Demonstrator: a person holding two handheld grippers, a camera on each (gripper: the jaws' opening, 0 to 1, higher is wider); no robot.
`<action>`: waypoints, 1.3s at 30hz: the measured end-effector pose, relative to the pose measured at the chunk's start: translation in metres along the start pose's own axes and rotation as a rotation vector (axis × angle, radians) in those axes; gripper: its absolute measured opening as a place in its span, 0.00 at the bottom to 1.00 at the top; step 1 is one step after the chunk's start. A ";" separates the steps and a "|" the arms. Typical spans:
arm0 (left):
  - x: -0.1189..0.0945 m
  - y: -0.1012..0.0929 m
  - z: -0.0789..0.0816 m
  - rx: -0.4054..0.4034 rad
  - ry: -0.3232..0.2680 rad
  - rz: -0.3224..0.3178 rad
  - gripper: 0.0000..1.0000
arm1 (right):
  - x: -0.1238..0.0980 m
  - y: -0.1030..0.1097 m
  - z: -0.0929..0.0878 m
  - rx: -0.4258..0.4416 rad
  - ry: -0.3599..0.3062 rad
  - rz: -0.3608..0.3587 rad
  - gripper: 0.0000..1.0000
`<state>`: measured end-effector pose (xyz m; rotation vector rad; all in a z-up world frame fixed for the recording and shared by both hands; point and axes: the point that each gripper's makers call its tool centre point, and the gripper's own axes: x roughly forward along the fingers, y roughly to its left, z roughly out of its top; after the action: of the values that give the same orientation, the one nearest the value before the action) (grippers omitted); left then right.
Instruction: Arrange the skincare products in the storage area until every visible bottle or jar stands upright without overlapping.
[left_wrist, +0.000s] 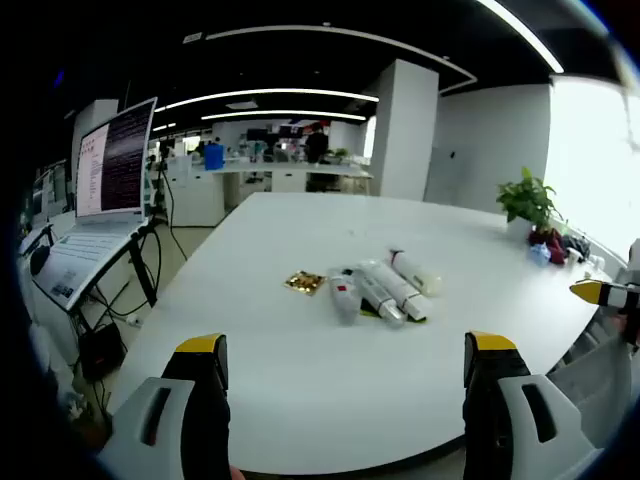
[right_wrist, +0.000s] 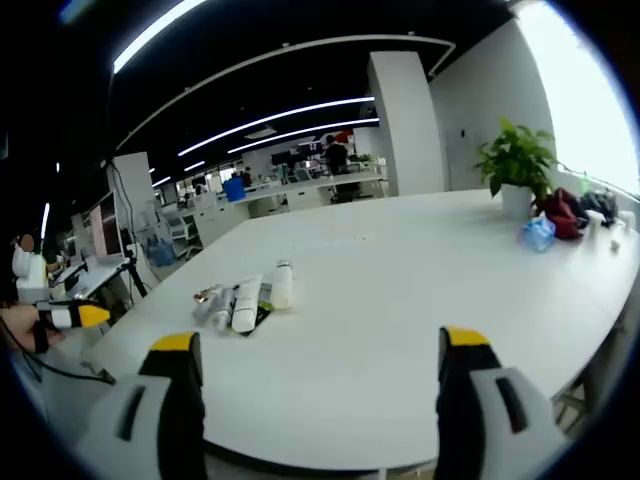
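Observation:
Several white skincare tubes and bottles (left_wrist: 385, 288) lie on their sides in a loose cluster on the white table (left_wrist: 300, 390), one with a red label (left_wrist: 343, 296). A gold foil packet (left_wrist: 304, 282) lies just left of them. My left gripper (left_wrist: 345, 360) is open near the table's front edge, well short of the cluster. In the right gripper view the same cluster (right_wrist: 245, 300) lies at the left, and my right gripper (right_wrist: 315, 355) is open, apart from it. The yellow tip of the other gripper (right_wrist: 75, 317) shows at the left edge.
A laptop (left_wrist: 105, 170) on a stand with cables sits left of the table. A potted plant (right_wrist: 515, 165) and small items, blue (right_wrist: 537, 233) and red (right_wrist: 562, 212), stand at the table's far right. Office desks and people fill the background.

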<state>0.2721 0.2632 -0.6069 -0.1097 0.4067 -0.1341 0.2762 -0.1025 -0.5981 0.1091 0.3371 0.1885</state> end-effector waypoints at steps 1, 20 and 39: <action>0.000 0.000 0.000 0.000 0.000 0.001 0.97 | 0.000 0.000 0.000 0.000 0.001 -0.001 0.99; 0.001 -0.002 -0.003 0.032 0.014 -0.004 0.96 | 0.000 0.000 -0.001 0.004 0.002 0.002 0.98; 0.002 -0.003 -0.003 0.030 0.014 -0.003 0.96 | 0.001 0.000 -0.002 0.002 0.007 0.007 0.97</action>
<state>0.2721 0.2602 -0.6104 -0.0799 0.4188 -0.1437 0.2762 -0.1018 -0.5998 0.1115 0.3440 0.1958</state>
